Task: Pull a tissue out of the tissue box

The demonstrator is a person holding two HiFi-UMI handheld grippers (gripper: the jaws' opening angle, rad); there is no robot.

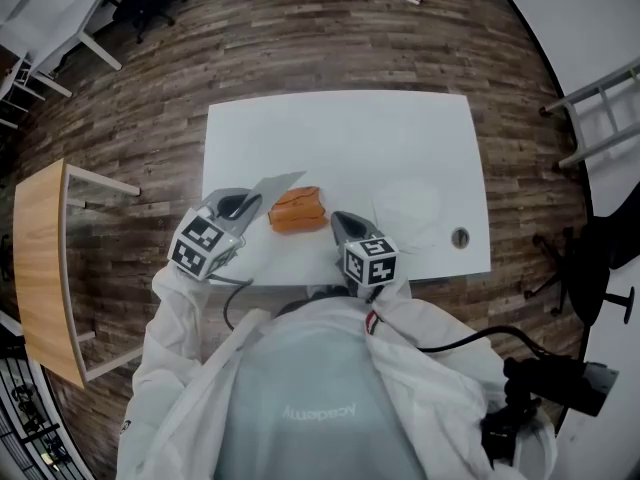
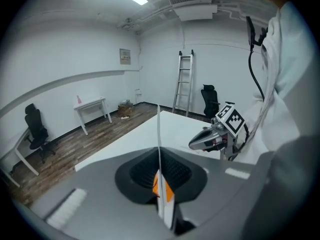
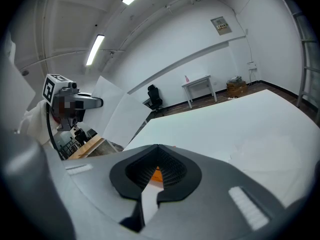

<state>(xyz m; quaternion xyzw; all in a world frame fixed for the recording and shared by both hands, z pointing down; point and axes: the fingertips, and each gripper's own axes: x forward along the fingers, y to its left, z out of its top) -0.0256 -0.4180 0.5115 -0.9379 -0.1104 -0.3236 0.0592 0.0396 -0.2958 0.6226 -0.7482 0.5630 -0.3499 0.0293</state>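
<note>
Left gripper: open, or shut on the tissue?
Shut. The left gripper pinches the tissue, a thin white sheet seen edge-on between its jaws in its own view.

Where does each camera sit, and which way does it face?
Head view: on the person's head, facing down at the table; sleeves, both grippers show.
Left gripper view: on the left gripper, along its jaws, shut on a tissue.
Right gripper view: on the right gripper, along its jaws, across the table.
Shared: each gripper view catches the other gripper.
</note>
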